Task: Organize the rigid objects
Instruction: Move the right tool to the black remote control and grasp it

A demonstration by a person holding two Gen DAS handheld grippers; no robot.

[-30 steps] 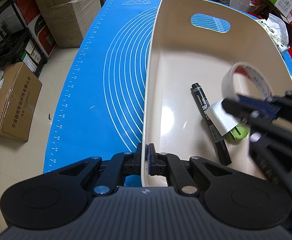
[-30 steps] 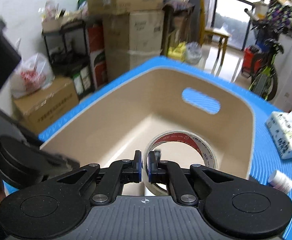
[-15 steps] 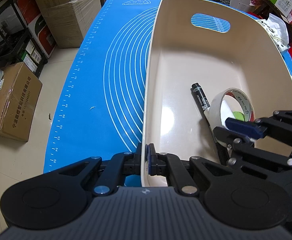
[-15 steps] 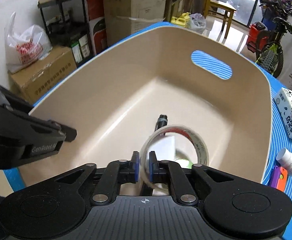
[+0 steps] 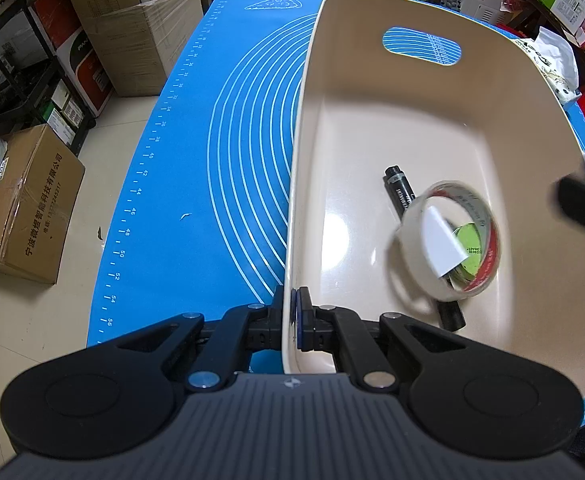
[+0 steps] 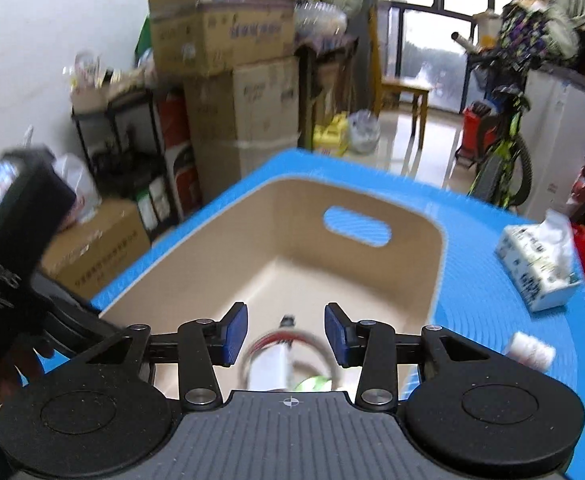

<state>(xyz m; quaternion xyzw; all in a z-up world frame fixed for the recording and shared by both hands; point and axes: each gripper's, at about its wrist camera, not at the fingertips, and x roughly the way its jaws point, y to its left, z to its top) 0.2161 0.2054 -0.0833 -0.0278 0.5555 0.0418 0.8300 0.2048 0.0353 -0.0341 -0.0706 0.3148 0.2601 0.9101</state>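
Right gripper (image 6: 286, 334) opening, tape roll (image 6: 288, 354) released, at 6 o'clock below its fingers; left gripper (image 5: 292, 320) clamps bin (image 5: 432, 128) rim.

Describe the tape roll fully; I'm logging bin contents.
The tape roll is a clear ring with a red-printed inner core, blurred in both views. It sits tilted in the beige bin, over a black marker, a white card and a green disc. No tool grips it.
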